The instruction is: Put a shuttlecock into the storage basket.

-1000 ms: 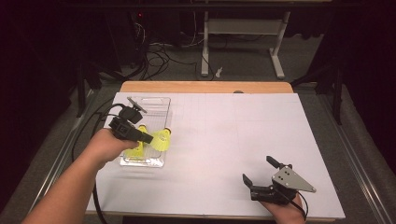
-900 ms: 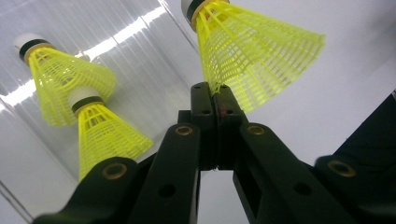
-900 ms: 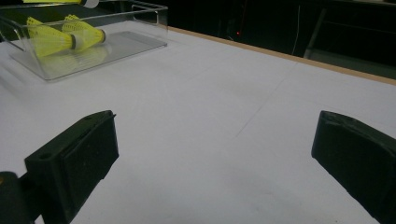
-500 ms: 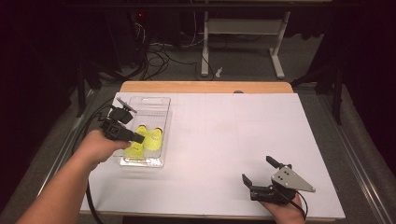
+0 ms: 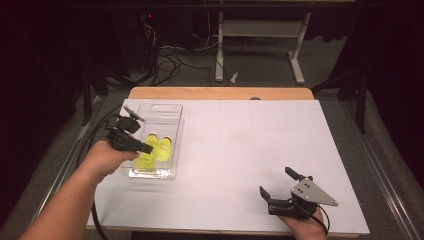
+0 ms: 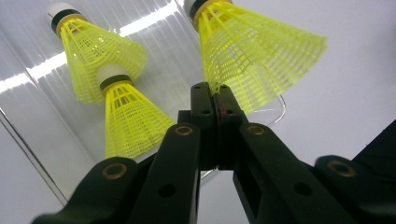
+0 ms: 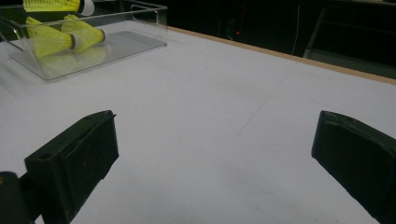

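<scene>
A yellow shuttlecock is being pinched by the left tongs over a clear tray.

The left tongs (image 6: 214, 95) are being squeezed tight on the skirt edge of one yellow shuttlecock (image 6: 254, 56), which is being held up over the clear tray (image 5: 172, 112). Two more yellow shuttlecocks (image 6: 109, 100) are lying inside the tray, just past the left tongs, and they are touching each other. The tray is being kept on the white desk (image 5: 240, 150), on the side of the left tongs. The right tongs (image 5: 286, 182) are being held wide open with nothing between them, low over the desk and well apart from the tray. In the right gripper view the tray is being seen far ahead of the open tongs.
</scene>
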The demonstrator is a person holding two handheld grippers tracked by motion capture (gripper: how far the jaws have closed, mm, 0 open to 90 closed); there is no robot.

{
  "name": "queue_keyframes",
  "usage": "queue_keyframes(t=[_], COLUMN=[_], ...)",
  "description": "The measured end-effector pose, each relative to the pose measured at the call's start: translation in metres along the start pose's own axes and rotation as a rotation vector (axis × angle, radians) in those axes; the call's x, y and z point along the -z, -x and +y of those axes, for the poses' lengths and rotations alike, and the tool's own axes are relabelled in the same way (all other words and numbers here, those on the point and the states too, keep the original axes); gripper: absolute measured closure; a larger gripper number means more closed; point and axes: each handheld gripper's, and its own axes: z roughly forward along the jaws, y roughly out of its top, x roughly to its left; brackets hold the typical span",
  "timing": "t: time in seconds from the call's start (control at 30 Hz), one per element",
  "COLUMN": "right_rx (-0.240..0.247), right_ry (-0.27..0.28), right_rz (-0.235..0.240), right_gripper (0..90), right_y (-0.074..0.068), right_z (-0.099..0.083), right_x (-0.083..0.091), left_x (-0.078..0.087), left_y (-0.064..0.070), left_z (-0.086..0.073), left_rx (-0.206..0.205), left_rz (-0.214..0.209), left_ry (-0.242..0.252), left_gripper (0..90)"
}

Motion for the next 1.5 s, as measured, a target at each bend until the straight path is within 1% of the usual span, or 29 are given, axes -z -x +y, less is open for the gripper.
queue_keyframes(t=[0.2, 0.27, 0.3, 0.4, 0.5, 0.53, 0.6, 0.7, 0.8, 0.97, 1.0, 1.07, 1.17, 1.33, 1.43, 1.5], right_rx=[0.001, -0.002, -0.003, -0.005, -0.010, -0.010, -0.011, -0.014, -0.016, -0.015, -0.015, -0.016, -0.017, -0.018, -0.018, -0.019], right_ry=[0.000, 0.000, 0.002, 0.002, 0.001, 0.002, 0.003, 0.003, 0.003, 0.002, 0.002, 0.001, -0.001, -0.002, -0.001, -0.002], right_rz=[0.004, 0.003, 0.003, 0.002, 0.005, 0.005, 0.005, 0.004, 0.004, 0.006, 0.006, 0.006, 0.007, 0.007, 0.007, 0.007], right_gripper=[1.0, 1.0, 1.0, 1.0, 1.0, 1.0, 1.0, 1.0, 1.0, 1.0, 1.0, 1.0, 1.1, 1.2, 1.2, 1.2], right_y=[0.000, 0.000, 0.000, 0.002, 0.002, 0.002, 0.002, 0.002, 0.002, 0.002, 0.002, 0.002, 0.002, 0.002, 0.002, 0.002], right_z=[0.000, 0.000, 0.000, -0.001, -0.001, -0.001, -0.001, -0.001, -0.001, -0.002, -0.002, -0.002, -0.002, -0.002, -0.002, -0.002], right_x=[0.000, 0.000, 0.000, 0.000, 0.000, 0.000, 0.000, 0.001, 0.000, 0.000, 0.000, 0.000, 0.000, -0.001, 0.000, 0.000], left_x=[0.008, 0.008, 0.007, 0.003, -0.004, -0.006, -0.010, -0.016, -0.020, -0.024, -0.025, -0.027, -0.031, -0.040, -0.046, -0.049], left_y=[-0.001, -0.003, -0.004, -0.007, -0.010, -0.010, -0.011, -0.010, -0.011, -0.015, -0.016, -0.016, -0.019, -0.023, -0.025, -0.026], left_z=[0.012, 0.016, 0.017, 0.021, 0.025, 0.026, 0.029, 0.031, 0.032, 0.030, 0.029, 0.028, 0.026, 0.021, 0.018, 0.016], left_rx=[0.021, 0.025, 0.027, 0.039, 0.047, 0.050, 0.047, 0.042, 0.043, 0.057, 0.047, 0.055, 0.055, 0.069, 0.067, 0.071], left_rz=[0.016, 0.021, 0.016, 0.014, 0.026, 0.023, 0.027, 0.024, 0.032, 0.024, 0.025, 0.022, 0.019, 0.015, 0.012, 0.010], left_ry=[0.011, 0.006, 0.011, 0.014, 0.004, 0.006, -0.004, -0.006, -0.010, -0.007, -0.016, -0.007, -0.017, -0.030, -0.040, -0.040], left_gripper=[89.4, 89.4, 89.4, 89.4, 89.4, 89.4, 89.4, 89.4, 89.3, 89.4, 89.3, 89.3, 89.3, 89.3, 89.3, 89.3])
